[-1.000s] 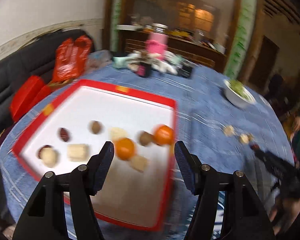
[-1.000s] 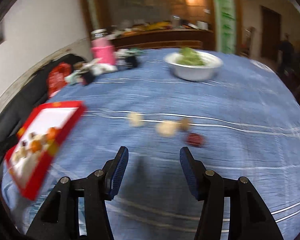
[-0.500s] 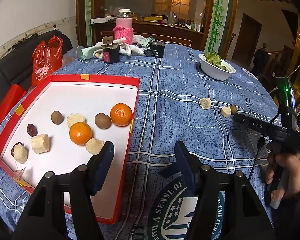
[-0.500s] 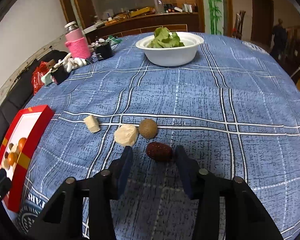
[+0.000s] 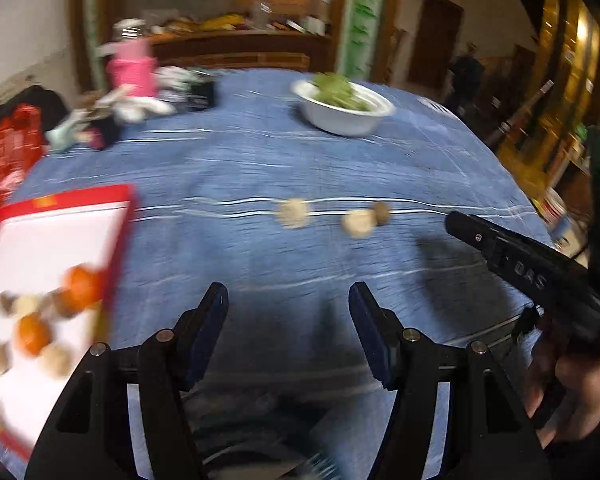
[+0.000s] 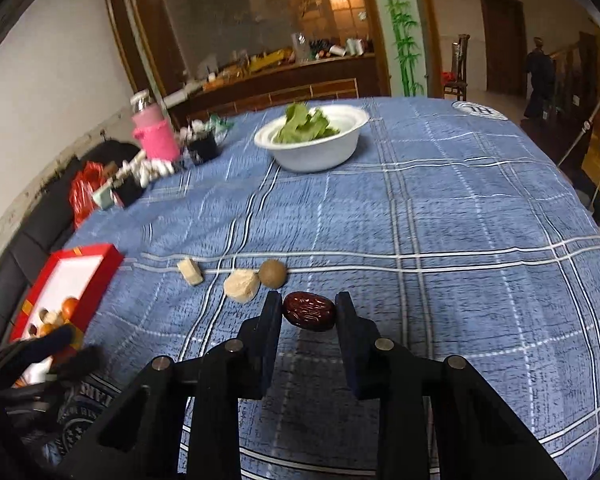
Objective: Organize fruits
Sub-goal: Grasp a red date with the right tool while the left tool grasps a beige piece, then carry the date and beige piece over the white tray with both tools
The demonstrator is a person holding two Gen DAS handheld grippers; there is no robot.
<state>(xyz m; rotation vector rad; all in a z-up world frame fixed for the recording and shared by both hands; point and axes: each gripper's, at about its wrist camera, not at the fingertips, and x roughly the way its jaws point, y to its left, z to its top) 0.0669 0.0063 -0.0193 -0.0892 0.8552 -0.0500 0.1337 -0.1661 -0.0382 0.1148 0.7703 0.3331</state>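
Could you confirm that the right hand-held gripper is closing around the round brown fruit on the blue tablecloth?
Not quite: in the right wrist view the right hand-held gripper has been closing around the dark red date; the round brown fruit lies beyond it on the blue tablecloth.

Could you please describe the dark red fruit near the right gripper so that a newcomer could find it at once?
Start at the white bowl of greens on the blue checked tablecloth, then come toward the camera to a short row of small items. The red date lies nearest, between the right gripper fingers, whose jaws have just been closing. It alone is dark red, wrinkled and glossy.
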